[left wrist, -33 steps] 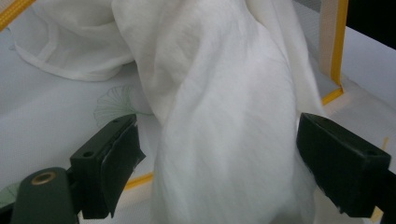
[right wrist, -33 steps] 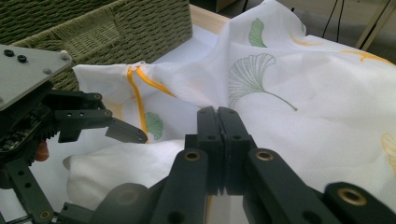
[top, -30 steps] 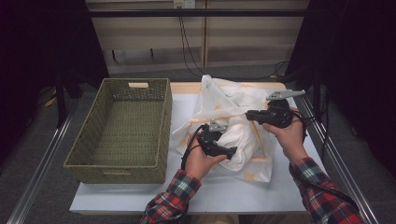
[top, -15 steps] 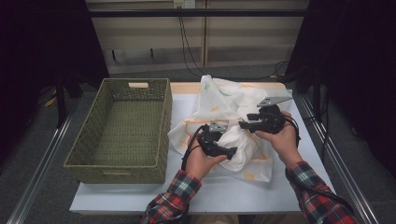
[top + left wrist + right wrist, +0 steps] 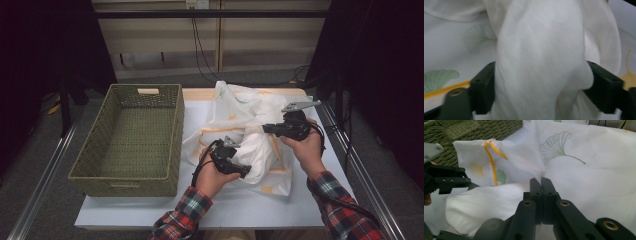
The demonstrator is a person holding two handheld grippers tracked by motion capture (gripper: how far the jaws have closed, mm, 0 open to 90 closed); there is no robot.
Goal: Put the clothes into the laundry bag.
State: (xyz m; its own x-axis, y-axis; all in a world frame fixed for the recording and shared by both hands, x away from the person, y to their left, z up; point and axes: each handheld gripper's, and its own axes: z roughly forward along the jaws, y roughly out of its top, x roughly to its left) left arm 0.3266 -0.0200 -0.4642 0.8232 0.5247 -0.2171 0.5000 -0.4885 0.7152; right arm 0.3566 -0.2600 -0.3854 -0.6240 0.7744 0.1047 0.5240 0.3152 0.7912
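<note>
**Both grippers pinching the cloth next to the basket**

Fingers on the right gripper [image 5: 541, 182] are pressing flat together, and a thin fold of the cloth [image 5: 584, 185] is getting nipped right at their tips, so that side is clamping fabric. They've just been closing down onto it. From the high view the right gripper [image 5: 265, 129] is pointing sideways toward the middle of the counter [image 5: 235, 207], with the cloth [image 5: 250, 117] bunching up around its tip.

Left gripper [image 5: 541, 86] is doing something chunkier: its fingers [image 5: 482, 86] are sitting wide apart with a fat white wad of cloth [image 5: 541, 62] filling the whole gap and bulging over both sides. They've just been closing in on it too, and the fabric is pressing against both of them, so I'm calling that a grip. In the high view the left gripper [image 5: 245, 171] is sitting low on the near side of the pile, and in the right gripper view it's showing up off to the left edge [image 5: 470, 185].

Cloth itself is lying crumpled on the right half of the counter, white with green and yellow ginkgo leaf prints and a yellow stripe, its left edge just beside the basket [image 5: 130, 145]. Basket is sitting on the left half, green wicker. Person's plaid sleeves [image 5: 182, 212] are coming in from the bottom.
</note>
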